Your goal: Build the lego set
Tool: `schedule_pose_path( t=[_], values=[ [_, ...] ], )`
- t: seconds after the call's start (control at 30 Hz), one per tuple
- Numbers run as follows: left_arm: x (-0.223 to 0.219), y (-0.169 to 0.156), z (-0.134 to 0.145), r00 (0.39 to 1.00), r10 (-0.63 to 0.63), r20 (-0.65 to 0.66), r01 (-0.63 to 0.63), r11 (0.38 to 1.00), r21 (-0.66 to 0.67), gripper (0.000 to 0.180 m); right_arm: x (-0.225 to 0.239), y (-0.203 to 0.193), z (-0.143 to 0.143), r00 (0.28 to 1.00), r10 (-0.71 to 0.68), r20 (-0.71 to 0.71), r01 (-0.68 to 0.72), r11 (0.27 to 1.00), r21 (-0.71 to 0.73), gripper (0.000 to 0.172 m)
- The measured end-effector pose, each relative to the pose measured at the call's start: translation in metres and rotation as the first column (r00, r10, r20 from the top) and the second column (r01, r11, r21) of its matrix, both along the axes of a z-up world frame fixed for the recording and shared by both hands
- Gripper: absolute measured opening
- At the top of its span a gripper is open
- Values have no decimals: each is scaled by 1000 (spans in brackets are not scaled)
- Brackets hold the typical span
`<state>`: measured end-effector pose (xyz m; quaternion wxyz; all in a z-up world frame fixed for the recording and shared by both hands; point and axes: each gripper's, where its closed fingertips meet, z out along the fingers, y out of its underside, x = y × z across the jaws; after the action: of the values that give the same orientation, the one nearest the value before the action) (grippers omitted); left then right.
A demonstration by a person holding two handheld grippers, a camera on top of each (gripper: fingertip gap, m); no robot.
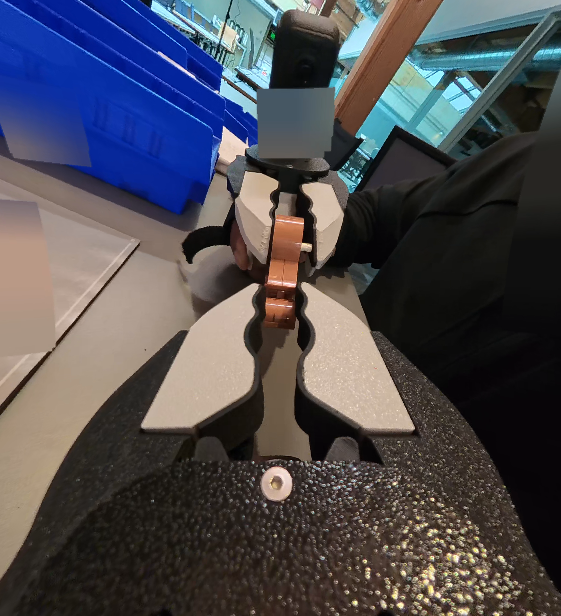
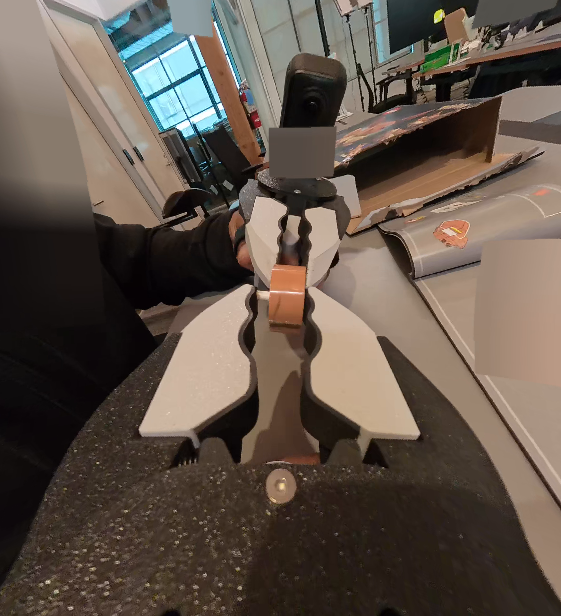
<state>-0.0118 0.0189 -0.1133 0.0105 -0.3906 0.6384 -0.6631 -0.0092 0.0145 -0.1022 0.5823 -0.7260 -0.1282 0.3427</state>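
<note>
In the left wrist view, the left gripper [image 1: 279,308] clamps the near end of one brown plastic brick assembly [image 1: 282,266] above a grey table [image 1: 112,333]; three blue bins [image 1: 105,100] stand left. In the right wrist view, the right gripper [image 2: 280,305] grips the assembly's far end, its white pin [image 2: 261,295] meeting one finger; a torn cardboard box [image 2: 439,156] lies beyond.

A grey table [image 2: 405,310] stands in an open workshop with tall glass-paned windows [image 2: 175,90] letting in daylight. A thick wooden post [image 1: 385,56] rises behind it. Blue plastic bins [image 1: 105,110] line one side, and a torn cardboard box [image 2: 439,146] lies on the other.
</note>
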Motion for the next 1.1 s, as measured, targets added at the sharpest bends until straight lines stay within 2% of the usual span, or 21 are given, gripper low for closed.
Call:
schedule_pose_path(
  t=[0.2,0.3,0.4,0.47,0.53,0.63,0.9,1.1],
  values=[
    [4,2,12,999,30,33,-28,998,-61,17,4,0,9,995,0,-102,3,1000,31,25],
    [7,6,16,997,63,35,-60,994,-87,29,6,-1,15,991,-2,-134,10,998,61,25],
    [5,8,15,998,57,23,-55,994,-92,31,9,-2,16,991,-14,-136,23,998,66,25],
    [3,5,15,999,39,21,-37,994,-99,29,10,-2,15,991,-17,-131,25,998,62,25],
    [2,2,15,999,25,33,-22,996,-85,19,9,-2,16,991,-15,-133,24,998,66,25],
    [4,2,17,997,43,63,-37,996,-85,17,10,-3,20,989,-28,-144,40,996,80,25],
    [16,-1,30,980,158,122,-129,967,-219,17,25,-2,36,951,-100,-292,147,979,143,25],
    [22,1,38,956,250,157,-196,935,-295,17,29,-4,38,935,-108,-337,169,973,159,25]
  ],
)
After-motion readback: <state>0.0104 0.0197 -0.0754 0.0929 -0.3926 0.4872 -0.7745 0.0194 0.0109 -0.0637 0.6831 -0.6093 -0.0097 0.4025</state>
